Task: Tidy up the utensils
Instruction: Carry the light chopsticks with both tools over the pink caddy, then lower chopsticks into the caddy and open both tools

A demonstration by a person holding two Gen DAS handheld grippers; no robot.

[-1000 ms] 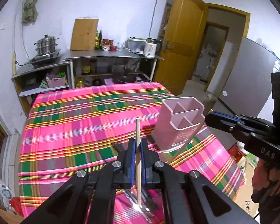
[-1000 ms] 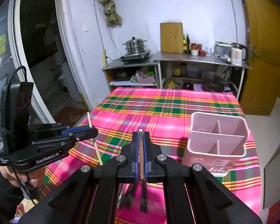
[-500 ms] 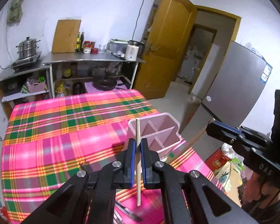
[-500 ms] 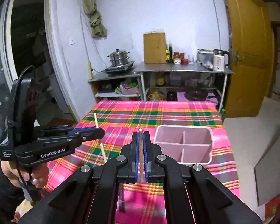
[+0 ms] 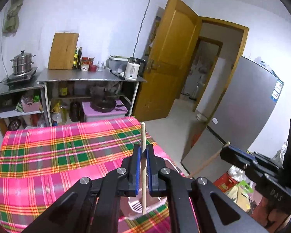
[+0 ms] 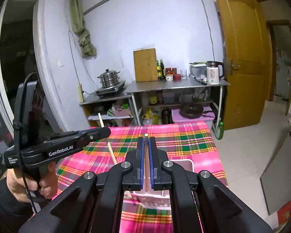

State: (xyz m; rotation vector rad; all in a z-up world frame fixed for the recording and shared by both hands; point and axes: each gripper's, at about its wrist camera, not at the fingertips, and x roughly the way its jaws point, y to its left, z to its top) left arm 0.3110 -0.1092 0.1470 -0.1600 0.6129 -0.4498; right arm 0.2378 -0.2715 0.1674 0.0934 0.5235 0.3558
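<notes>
My left gripper [image 5: 143, 151] is shut on a pale wooden chopstick [image 5: 143, 167] held upright, its lower end over the pink utensil holder [image 5: 135, 206] below the jaws. My right gripper [image 6: 146, 145] is shut on a darker brown chopstick [image 6: 146, 174], also upright, above the same pink holder [image 6: 153, 198]. In the right wrist view the left gripper [image 6: 99, 133] shows at the left with its chopstick [image 6: 108, 145] slanting down toward the holder. In the left wrist view the right gripper [image 5: 228, 151] shows at the right with its chopstick [image 5: 205, 163].
The table has a pink, green and orange plaid cloth [image 5: 48, 155]. Behind it stand metal shelves [image 5: 87, 79] with a steamer pot, cutting board, bottles and kettle. A yellow door [image 5: 170, 58] stands open, and a grey fridge [image 5: 248, 104] is at the right.
Both grippers have risen and moved over the pink holder, which now lies under the jaws. Both chopsticks stay gripped.
</notes>
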